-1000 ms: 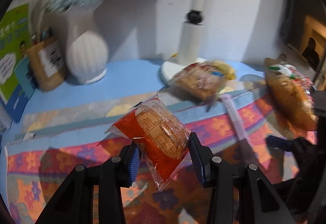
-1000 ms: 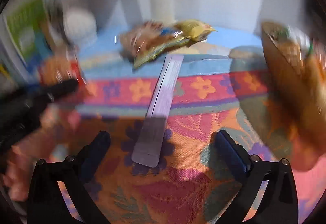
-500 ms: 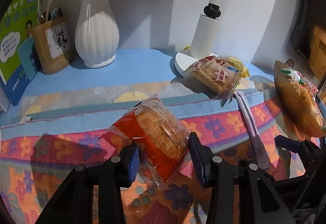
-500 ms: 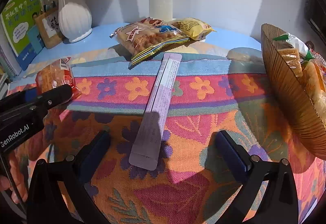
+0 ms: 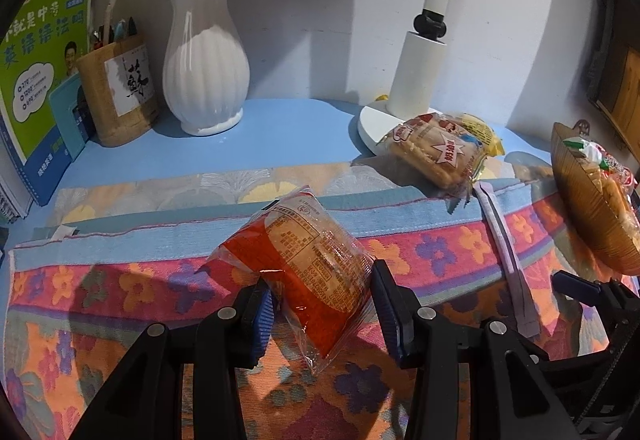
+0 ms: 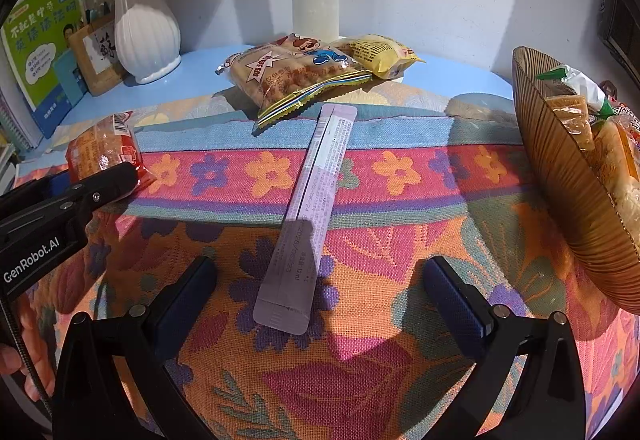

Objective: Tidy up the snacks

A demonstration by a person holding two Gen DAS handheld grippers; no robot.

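The left gripper (image 5: 322, 304) has its fingers clenched on the red snack packet (image 5: 308, 260), which hangs above the floral cloth (image 5: 120, 280) on the table. The wrapper is slick and pinched near one end, so it could slide out or twist if swung quickly. The right gripper (image 6: 320, 296) hovers released over the lilac stick sachet (image 6: 310, 208), touching nothing. Farther off lie the star-printed biscuit bag (image 6: 288, 74) and a yellow packet (image 6: 380, 54), against the white lamp base (image 5: 370, 124). The woven basket (image 6: 560, 200) on the right already holds snacks; the sachet lies between it and the carried packet.
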